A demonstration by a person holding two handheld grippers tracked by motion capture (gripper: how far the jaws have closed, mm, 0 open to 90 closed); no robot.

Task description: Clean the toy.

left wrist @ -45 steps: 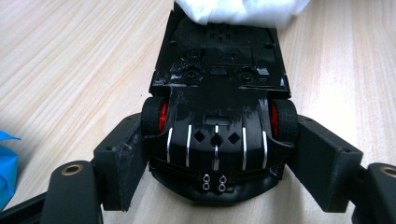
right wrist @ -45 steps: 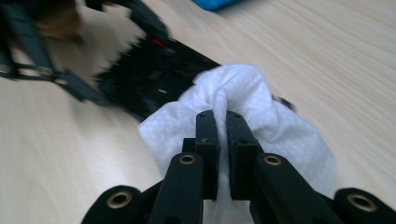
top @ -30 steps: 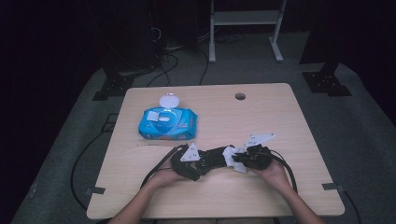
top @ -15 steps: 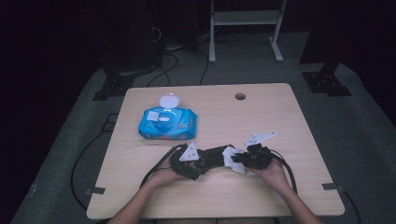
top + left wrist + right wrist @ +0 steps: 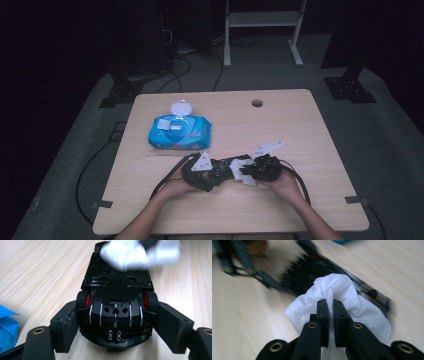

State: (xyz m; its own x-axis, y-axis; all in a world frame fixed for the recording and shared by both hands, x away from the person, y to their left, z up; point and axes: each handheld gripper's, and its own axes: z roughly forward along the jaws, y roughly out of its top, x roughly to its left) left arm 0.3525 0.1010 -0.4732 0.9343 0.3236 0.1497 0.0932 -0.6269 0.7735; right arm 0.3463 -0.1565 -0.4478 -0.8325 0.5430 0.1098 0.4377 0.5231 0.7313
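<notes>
Toy car [image 5: 222, 170], glossy black plastic, lies near the front middle of the pale wooden table [image 5: 300, 130], between both hands; compared with a second ago the scene is nearly unchanged, the right gripper [image 5: 252, 172] shifted only slightly. A blue soft pack of wipes [image 5: 179, 132] with its round white lid open sits behind, apart. Left gripper view: the left gripper [image 5: 116, 322] clamps the upturned car [image 5: 116, 305] by its sides, showing red-hubbed wheels and silver ribs. Right gripper view: its jaws pinch a crumpled, dimpled white wipe [image 5: 337, 297], narrow, pressed on the blurred car [image 5: 312, 270]
</notes>
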